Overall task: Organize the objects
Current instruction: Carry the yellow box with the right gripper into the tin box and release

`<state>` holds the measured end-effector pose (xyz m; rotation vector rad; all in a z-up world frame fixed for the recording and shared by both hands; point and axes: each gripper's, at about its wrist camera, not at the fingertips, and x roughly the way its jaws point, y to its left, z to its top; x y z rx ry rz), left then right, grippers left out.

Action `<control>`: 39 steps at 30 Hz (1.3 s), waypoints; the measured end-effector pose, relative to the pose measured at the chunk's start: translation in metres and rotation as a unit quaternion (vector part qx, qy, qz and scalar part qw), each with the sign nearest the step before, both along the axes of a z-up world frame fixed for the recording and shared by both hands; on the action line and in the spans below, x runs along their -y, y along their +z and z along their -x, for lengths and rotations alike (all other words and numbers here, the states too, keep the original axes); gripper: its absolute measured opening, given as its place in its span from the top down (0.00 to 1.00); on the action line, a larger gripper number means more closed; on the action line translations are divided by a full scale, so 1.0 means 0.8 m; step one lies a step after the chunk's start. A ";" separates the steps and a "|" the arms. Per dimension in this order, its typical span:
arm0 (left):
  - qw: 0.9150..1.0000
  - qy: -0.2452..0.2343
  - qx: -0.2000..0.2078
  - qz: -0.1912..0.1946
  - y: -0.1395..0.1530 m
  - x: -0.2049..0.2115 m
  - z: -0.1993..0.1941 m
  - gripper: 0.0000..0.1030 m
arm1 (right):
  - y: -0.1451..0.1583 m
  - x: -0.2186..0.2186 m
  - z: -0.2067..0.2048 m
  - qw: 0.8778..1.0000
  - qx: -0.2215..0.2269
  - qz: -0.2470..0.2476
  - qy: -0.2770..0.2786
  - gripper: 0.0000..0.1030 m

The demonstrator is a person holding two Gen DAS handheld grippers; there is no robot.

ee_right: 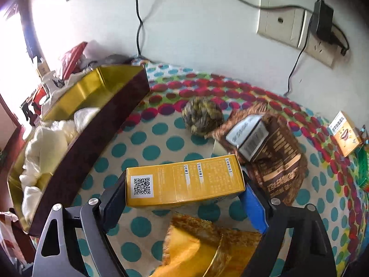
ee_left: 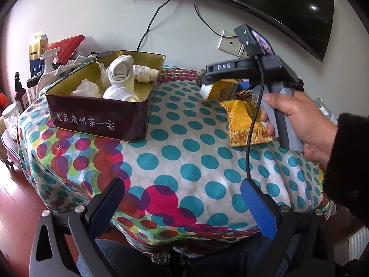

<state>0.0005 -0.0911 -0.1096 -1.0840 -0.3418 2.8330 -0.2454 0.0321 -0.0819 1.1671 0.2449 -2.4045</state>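
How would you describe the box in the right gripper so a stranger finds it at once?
Start at the dark red tin holding white cloths. Just right of it, above the polka-dot blanket, the right gripper clamps a yellow box. Only this box carries a QR code and is lifted; the others lie down.

Yellow box [ee_right: 184, 182] level between fingers [ee_right: 253, 210], seemingly above cloth.

I note a white wall [ee_left: 96, 23] behind the table, which is draped in a polka-dot cloth [ee_left: 184, 157]. A dark Xiaomi screen [ee_left: 265, 4] hangs above; a socket plate [ee_right: 283, 23] carries a black adapter [ee_right: 322, 20]. Reddish wood floor [ee_left: 16, 207] at left. Strong daylight enters from the left.
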 end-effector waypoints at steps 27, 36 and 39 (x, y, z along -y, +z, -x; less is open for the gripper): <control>0.998 0.058 0.015 -0.033 0.001 0.048 0.005 0.00 | 0.062 0.250 0.016 0.991 -0.054 -0.040 0.115 0.16; 0.997 0.062 0.019 -0.049 -0.001 0.060 0.009 0.00 | 0.027 0.298 0.026 0.987 -0.032 -0.055 0.146 0.11; 0.996 0.066 0.019 -0.049 -0.001 0.061 0.009 0.00 | 0.037 0.292 0.020 0.988 -0.058 -0.047 0.136 0.00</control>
